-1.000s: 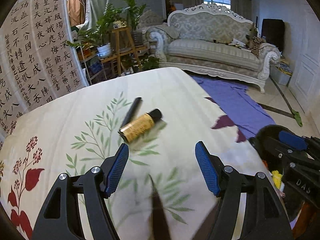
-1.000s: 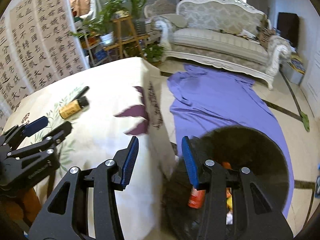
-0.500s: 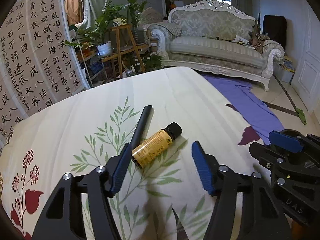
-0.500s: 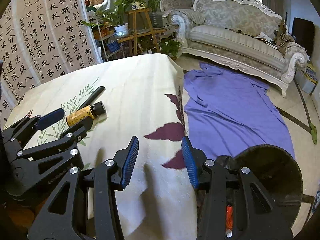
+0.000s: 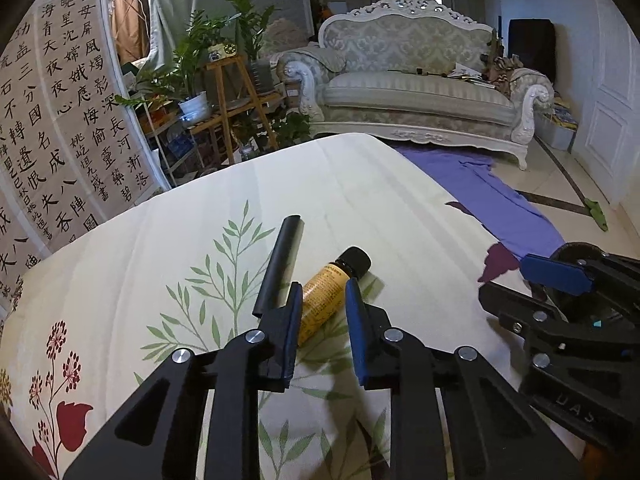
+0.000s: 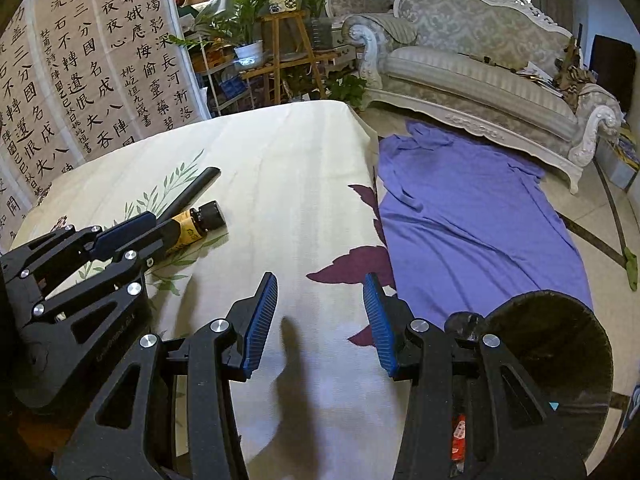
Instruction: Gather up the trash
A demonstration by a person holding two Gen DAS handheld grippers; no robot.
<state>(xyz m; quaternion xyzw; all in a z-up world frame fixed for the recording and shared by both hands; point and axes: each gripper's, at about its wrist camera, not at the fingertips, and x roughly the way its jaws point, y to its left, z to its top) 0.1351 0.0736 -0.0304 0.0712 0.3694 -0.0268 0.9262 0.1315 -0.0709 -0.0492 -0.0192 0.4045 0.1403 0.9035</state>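
A small yellow bottle (image 5: 325,300) with a black cap lies on the floral tablecloth (image 5: 200,240), next to a black tube (image 5: 279,264). My left gripper (image 5: 322,308) has its blue pads on either side of the bottle's body, closed against it. The bottle (image 6: 188,229) and tube (image 6: 192,194) also show in the right wrist view, with the left gripper (image 6: 120,236) on them. My right gripper (image 6: 318,312) is open and empty above the table's right edge. A black trash bin (image 6: 560,360) stands on the floor at the lower right, with trash inside.
A purple cloth (image 6: 472,224) lies on the floor right of the table. A white sofa (image 5: 420,96) stands at the back. Plants on a wooden stand (image 5: 224,80) and a calligraphy screen (image 5: 60,120) are at the left.
My left gripper moved forward to the bottle and closed its fingers around it. My right gripper swung left from over the bin to above the table edge.
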